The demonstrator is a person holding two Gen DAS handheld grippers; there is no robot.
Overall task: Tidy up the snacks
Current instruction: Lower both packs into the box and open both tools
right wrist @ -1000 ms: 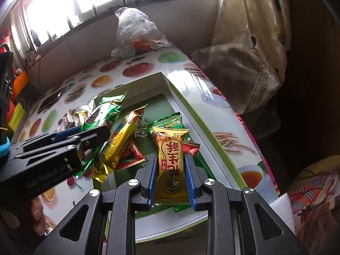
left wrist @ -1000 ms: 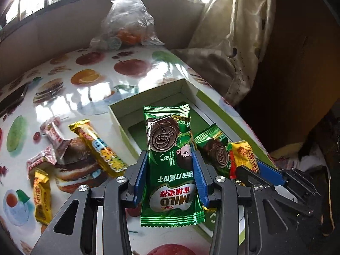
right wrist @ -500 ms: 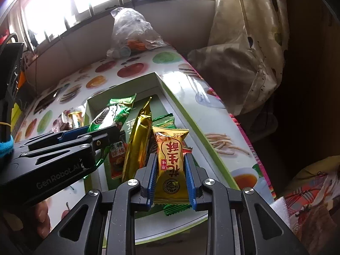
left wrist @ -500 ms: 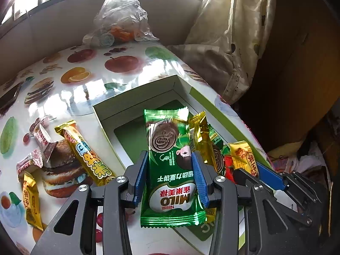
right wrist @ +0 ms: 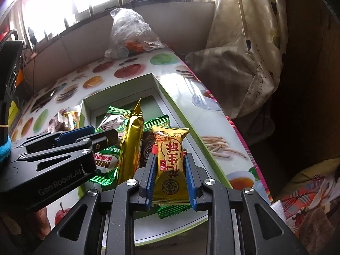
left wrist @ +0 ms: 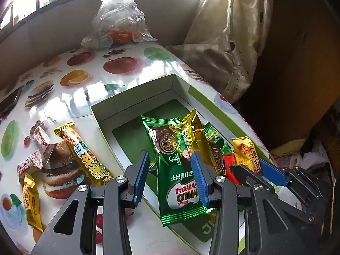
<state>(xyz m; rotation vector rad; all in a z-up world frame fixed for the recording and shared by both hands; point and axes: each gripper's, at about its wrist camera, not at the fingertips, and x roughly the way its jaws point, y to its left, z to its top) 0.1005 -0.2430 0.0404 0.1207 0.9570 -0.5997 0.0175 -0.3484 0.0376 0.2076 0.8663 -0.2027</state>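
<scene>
A shallow white and green box (left wrist: 131, 93) (right wrist: 119, 87) lies on the fruit-print table. My left gripper (left wrist: 170, 177) (right wrist: 102, 136) hangs open over it. The green Milo packet (left wrist: 176, 148) (right wrist: 106, 163) lies tilted in the box, clear of the left pad and partly behind the right finger. A long gold bar (left wrist: 197, 136) (right wrist: 130, 140) and a second green cookie packet (left wrist: 216, 155) lie beside it. My right gripper (right wrist: 170, 178) (left wrist: 248, 167) has a yellow snack packet (right wrist: 170, 155) (left wrist: 246, 150) between its pads over the box's near right part. Its jaws are opening.
Left of the box lie a long yellow bar (left wrist: 85, 153), two small red-and-white sweets (left wrist: 40, 136) and a small yellow packet (left wrist: 31, 199). A clear plastic bag (left wrist: 119, 19) sits at the back. The table's edge runs just right of the box, with a curtain (left wrist: 223, 42) beyond.
The Milo packet has left the hold of my left pads, slid right and settled in the box. The gold bar has come to lie beside it. My right pads stand slightly wider.
</scene>
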